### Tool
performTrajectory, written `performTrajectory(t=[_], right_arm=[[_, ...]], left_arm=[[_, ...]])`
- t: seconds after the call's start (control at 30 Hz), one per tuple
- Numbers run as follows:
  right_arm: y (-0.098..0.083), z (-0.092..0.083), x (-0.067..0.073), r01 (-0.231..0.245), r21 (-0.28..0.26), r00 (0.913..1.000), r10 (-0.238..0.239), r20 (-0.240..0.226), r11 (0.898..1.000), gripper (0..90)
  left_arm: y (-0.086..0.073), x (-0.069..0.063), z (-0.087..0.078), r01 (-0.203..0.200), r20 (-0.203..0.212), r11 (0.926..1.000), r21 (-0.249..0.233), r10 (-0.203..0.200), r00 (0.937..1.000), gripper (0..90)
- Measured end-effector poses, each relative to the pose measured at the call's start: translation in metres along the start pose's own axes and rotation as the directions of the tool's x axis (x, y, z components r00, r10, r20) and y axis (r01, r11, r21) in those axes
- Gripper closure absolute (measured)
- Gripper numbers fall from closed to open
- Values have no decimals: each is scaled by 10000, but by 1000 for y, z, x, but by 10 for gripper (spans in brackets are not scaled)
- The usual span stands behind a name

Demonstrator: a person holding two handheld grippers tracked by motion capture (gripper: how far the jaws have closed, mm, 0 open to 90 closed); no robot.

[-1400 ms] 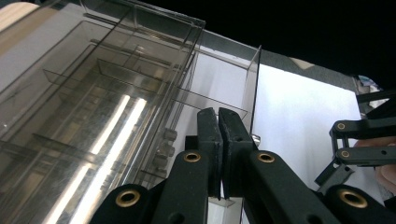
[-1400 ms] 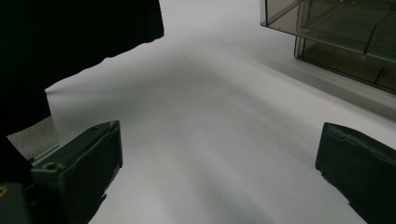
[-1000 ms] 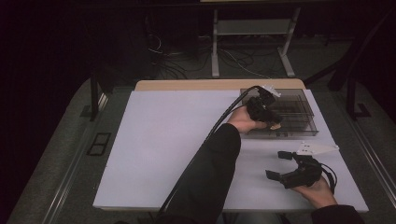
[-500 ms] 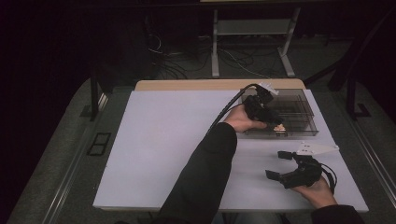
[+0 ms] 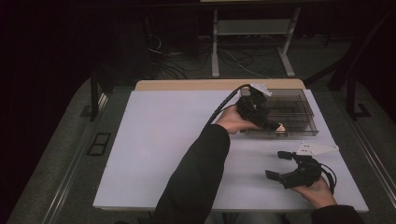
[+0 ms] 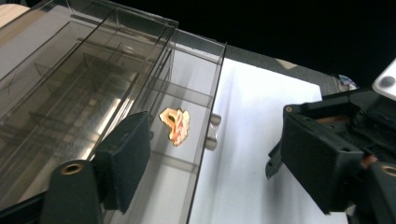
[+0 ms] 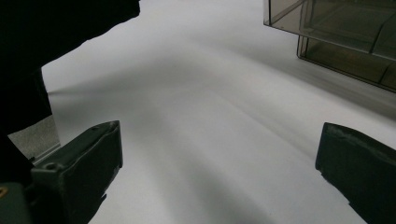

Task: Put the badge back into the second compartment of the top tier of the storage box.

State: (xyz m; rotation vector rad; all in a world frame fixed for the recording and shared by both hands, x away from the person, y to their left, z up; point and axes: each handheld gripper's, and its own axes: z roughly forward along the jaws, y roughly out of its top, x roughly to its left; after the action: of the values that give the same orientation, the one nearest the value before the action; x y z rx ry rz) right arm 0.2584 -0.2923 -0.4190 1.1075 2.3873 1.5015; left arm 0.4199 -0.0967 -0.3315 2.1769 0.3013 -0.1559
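Jaws of the left gripper (image 5: 276, 126) have just been opening and now stand spread, pinching nothing, above a small orange-and-pink piece (image 6: 175, 124) that lies in the pulled-out front compartment of the smoky clear drawer box (image 5: 299, 109). No writing can be read on piece or box. Nearer the person, the right gripper (image 5: 276, 164) hovers over the white counter (image 5: 154, 149), jaws spread and empty.

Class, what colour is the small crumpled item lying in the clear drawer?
Orange-yellow item, seen best in the left gripper view.
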Motion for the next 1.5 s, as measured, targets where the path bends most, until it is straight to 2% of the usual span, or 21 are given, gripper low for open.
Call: performTrajectory(t=[0.2,0.33,0.67,0.73,0.83,1.0,1.1,1.33,1.5], right_arm=[[0,1,0,-48,1,10000,48,-21,10000,0],[0,1,0,-55,-8,10000,55,-24,10000,0],[0,1,0,-89,7,10000,89,-26,10000,0],[0,1,0,-90,5,10000,90,-26,10000,0],[0,1,0,-86,3,10000,86,-20,10000,0],[0,1,0,-87,6,10000,87,-6,10000,0],[0,1,1,-73,10,10000,73,2,10000,0],[0,1,0,-85,17,10000,85,1,10000,0],[0,1,0,-90,14,10000,90,11,10000,0]], left_arm=[[-10,1,-13,268,-243,9993,-249,-274,9993,95],[-17,1,-21,328,-640,9990,-293,-346,9974,1],[-38,-3,-46,444,-1025,9973,-584,-502,9935,0],[-42,-4,-53,476,-1168,9968,-642,-549,9916,0],[-51,-6,-64,486,-1389,9939,-993,-622,9884,0],[-64,-9,-78,550,-1725,9930,-1042,-725,9823,0],[-72,-11,-86,713,-1789,9896,-1250,-932,9794,0],[-87,-15,-101,781,-1984,9879,-1340,-1039,9746,0],[-100,-19,-113,853,-2295,9849,-1508,-1188,9660,0]])
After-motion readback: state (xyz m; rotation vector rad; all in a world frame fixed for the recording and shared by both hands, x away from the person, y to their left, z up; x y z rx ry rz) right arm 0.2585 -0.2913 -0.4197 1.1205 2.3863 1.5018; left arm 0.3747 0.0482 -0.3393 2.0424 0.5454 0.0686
